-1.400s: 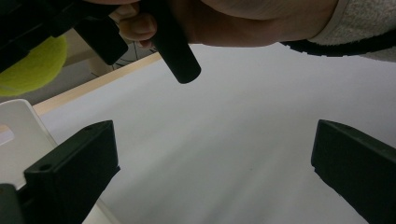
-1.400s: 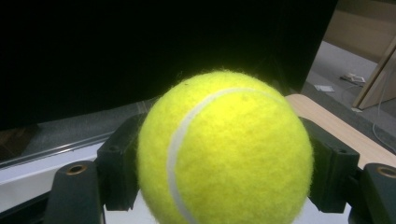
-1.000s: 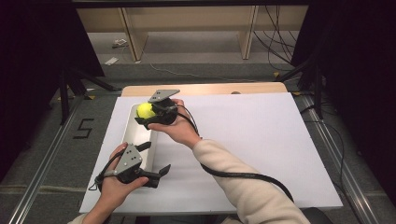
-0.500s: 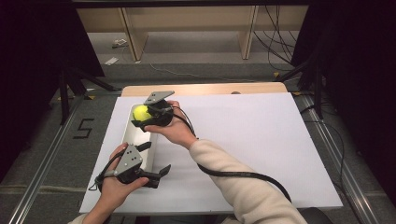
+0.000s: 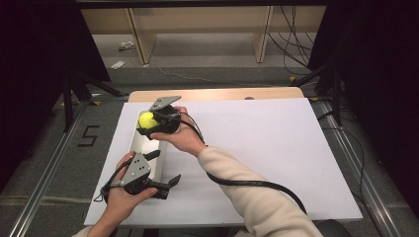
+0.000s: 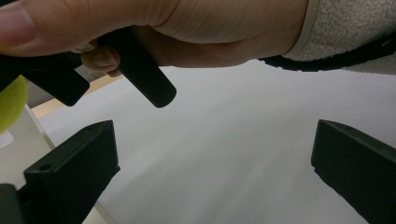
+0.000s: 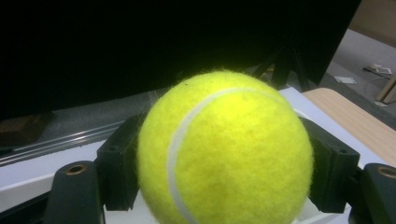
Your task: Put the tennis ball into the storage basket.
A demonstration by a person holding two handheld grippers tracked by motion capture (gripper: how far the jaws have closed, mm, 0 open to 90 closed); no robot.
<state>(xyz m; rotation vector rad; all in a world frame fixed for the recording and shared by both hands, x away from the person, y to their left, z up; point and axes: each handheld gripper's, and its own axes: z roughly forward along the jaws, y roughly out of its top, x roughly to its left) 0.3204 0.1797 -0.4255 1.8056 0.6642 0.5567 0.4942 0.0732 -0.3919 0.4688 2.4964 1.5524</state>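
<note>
A yellow tennis ball point(image 5: 146, 120) is held between the jaws of my right gripper point(image 5: 148, 122), above the far end of a narrow white tray point(image 5: 148, 150) at the left of the white tabletop. In the right gripper view the ball point(image 7: 224, 149) sits clamped between both black jaws, and the gripper point(image 7: 224, 172) is shut on it. My left gripper point(image 5: 165, 168) rests near the table's front left, beside the tray, with its jaws wide apart and nothing in them. The left gripper view has its open gripper point(image 6: 215, 172) facing the right hand and a sliver of the ball point(image 6: 11, 102).
A white sheet point(image 5: 276, 153) covers the table, with a wooden strip point(image 5: 222, 94) along the far edge. The right forearm and its black cable point(image 5: 247, 183) cross the middle front. Metal rails run down both sides, and dark floor lies beyond.
My right gripper has carried the ball a little to the left and slightly nearer, over the tray's far end. The left gripper has stayed put.
</note>
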